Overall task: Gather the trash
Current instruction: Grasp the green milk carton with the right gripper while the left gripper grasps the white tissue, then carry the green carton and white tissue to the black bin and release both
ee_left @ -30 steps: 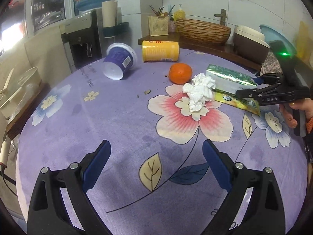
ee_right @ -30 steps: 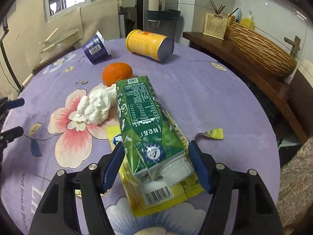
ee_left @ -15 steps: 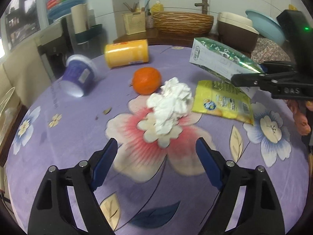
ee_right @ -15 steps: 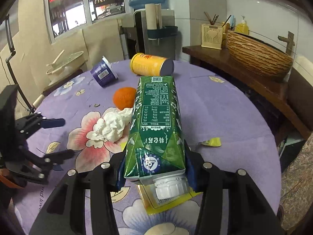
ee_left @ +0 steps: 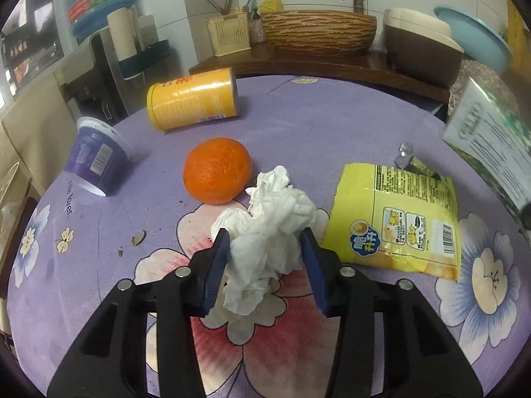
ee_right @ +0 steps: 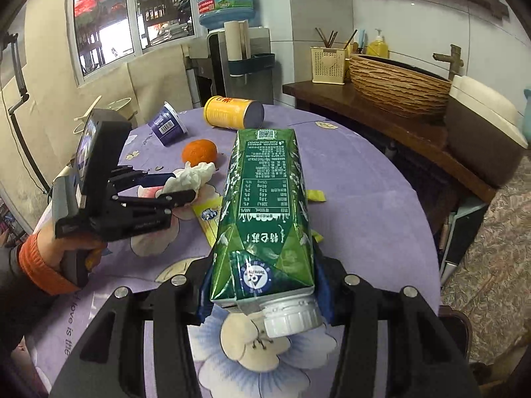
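Observation:
My left gripper [ee_left: 265,245] is shut on a crumpled white tissue [ee_left: 265,219] that rests on the purple flowered table [ee_left: 298,116]; it also shows in the right wrist view [ee_right: 182,187] with the tissue [ee_right: 192,175] between its fingers. My right gripper [ee_right: 262,285] is shut on a green milk carton [ee_right: 265,199] and holds it above the table; the carton shows blurred at the right edge of the left wrist view [ee_left: 491,132]. A yellow snack wrapper [ee_left: 398,222] lies flat to the right of the tissue.
An orange [ee_left: 217,169] lies just behind the tissue. A purple yogurt cup [ee_left: 96,159] and a yellow can [ee_left: 192,98] lie on their sides farther back. A wooden counter [ee_right: 381,116] with a woven basket [ee_left: 318,30] stands behind the table.
My left gripper has moved forward and closed on the tissue. My right gripper has lifted the carton higher off the yellow wrapper.

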`<state>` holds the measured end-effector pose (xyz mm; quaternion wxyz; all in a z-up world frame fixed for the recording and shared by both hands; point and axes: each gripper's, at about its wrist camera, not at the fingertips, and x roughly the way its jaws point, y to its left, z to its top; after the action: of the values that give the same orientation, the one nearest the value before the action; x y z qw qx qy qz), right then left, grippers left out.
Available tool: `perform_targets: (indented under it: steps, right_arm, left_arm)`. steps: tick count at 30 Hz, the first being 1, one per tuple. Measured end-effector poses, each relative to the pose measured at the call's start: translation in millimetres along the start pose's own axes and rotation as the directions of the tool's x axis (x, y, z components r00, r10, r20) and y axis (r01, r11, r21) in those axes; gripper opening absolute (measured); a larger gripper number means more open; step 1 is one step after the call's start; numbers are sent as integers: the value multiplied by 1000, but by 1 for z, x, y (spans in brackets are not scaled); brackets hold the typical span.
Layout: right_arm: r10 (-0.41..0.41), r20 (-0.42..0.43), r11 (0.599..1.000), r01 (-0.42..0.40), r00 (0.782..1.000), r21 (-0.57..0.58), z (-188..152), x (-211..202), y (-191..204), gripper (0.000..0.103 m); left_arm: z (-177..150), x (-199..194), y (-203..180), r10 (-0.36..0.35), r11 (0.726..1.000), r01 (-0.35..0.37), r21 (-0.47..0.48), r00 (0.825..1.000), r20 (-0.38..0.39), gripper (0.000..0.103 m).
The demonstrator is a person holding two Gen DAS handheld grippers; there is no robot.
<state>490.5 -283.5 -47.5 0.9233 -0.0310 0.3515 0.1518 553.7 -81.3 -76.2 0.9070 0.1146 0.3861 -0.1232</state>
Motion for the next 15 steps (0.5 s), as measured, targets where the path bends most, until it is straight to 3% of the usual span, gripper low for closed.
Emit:
perform_targets:
  steps: [6,15]
  right_arm:
    - [-19,18,999,18,1000,49,-16,-15,-12,48]
    - [-54,39,993,50,998,107,-51,-44,-25,48]
  left_arm:
    - [-5,-30,-4,-27,999,28,-17,997,73,33]
    - [-23,-85,-3,-81,995,88,-40,987,141,32]
